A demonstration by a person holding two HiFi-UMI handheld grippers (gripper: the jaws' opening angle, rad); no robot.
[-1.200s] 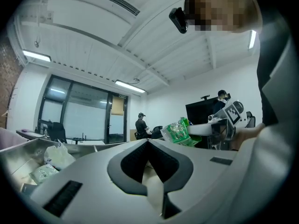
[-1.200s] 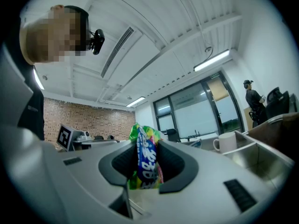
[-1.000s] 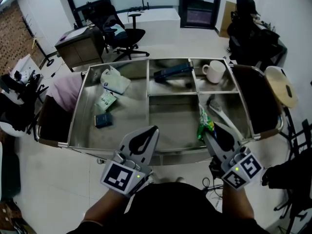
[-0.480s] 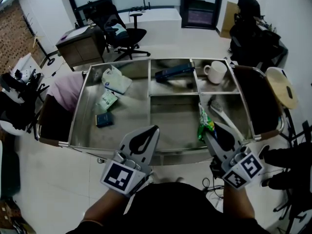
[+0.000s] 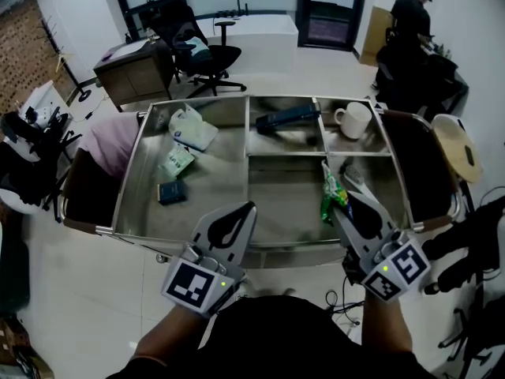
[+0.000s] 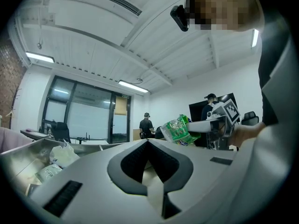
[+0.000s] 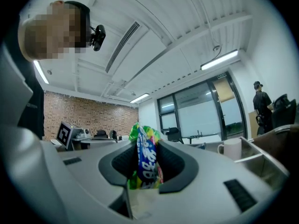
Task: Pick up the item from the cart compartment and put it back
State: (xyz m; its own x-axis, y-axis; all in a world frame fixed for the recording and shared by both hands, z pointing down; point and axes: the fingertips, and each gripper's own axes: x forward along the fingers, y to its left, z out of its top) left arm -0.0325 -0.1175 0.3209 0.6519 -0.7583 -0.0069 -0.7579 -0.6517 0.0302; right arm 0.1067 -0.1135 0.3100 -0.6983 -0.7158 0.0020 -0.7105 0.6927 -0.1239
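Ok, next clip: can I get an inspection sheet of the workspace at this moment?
Surface: steel cart, split into compartments.
Job's things: green snack bag, held up over the cart's right side.
Clutter: white plastic bag, pale packet and small dark box in the left compartment; long dark box far middle; white mug far right.
Grippers: left gripper fingers together, nothing between them; right gripper shut on the snack bag.
Cables: loose cable on the floor by the cart's near edge.
Surroundings: office chair, desk, person standing far right.
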